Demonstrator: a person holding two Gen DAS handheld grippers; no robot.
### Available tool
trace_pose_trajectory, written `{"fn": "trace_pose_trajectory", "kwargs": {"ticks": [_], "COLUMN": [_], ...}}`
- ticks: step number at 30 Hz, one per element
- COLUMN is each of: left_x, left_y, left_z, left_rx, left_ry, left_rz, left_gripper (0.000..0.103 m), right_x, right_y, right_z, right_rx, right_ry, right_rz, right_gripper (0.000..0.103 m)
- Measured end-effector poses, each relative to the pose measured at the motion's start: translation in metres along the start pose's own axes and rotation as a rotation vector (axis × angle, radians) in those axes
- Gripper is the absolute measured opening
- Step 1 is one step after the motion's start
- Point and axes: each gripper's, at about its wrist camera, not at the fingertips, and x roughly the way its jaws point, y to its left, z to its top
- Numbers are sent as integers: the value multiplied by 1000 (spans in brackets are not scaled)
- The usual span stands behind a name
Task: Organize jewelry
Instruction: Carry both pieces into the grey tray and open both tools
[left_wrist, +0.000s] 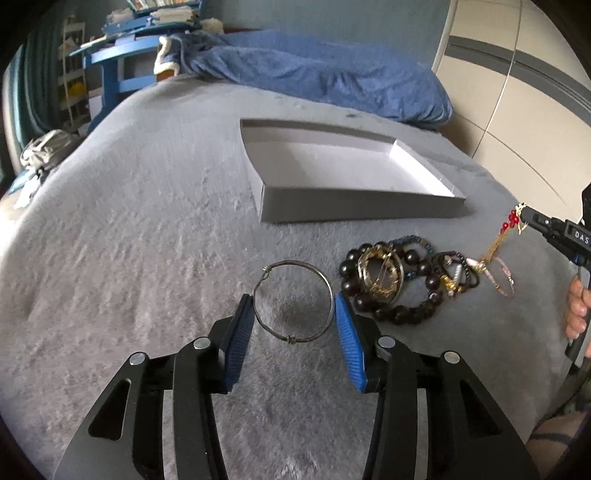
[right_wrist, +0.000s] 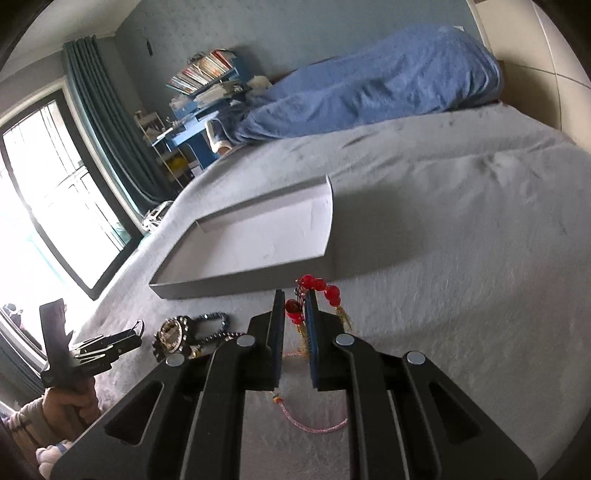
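A thin silver wire bangle (left_wrist: 293, 302) sits between the blue pads (left_wrist: 347, 332) of my left gripper (left_wrist: 293, 301), which is shut on it across its widest part, just over the grey bedspread. My right gripper (right_wrist: 295, 295) is shut on a red-bead ornament (right_wrist: 317, 286) with gold tassels, held above the bed; its gold strands hang down to the pile, and a pink cord (right_wrist: 314, 424) trails below it. The left wrist view shows the right gripper (left_wrist: 526, 214) at the right edge. A pile of jewelry (left_wrist: 391, 280) with dark bead bracelets and gold bangles lies right of the bangle. An open white box (left_wrist: 354, 210) lies beyond.
A crumpled blue blanket (left_wrist: 332, 81) lies at the far end of the bed. A blue desk with books (left_wrist: 122, 55) stands past the bed's left corner. A window (right_wrist: 44, 184) is on the left. A person's hand (left_wrist: 578, 310) grips the right handle.
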Motion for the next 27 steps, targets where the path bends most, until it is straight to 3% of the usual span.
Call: {"fn": "trace_pose_trajectory", "kwargs": {"ticks": [11, 22, 27], "left_x": [-28, 2, 17], "left_y": [-16, -31, -42], "left_z": [43, 82, 95], "left_rx": [52, 62, 89], "left_ry": [-101, -94, -99], "left_rz": [-14, -9, 5], "left_gripper": [46, 46, 46], "right_x": [0, 35, 43], "right_y": [16, 39, 47], "right_z": [29, 56, 74], "right_rx": [-39, -98, -111], "right_ry": [-27, -3, -34], "right_rz": [26, 52, 62], "right_gripper": [11, 11, 11]}}
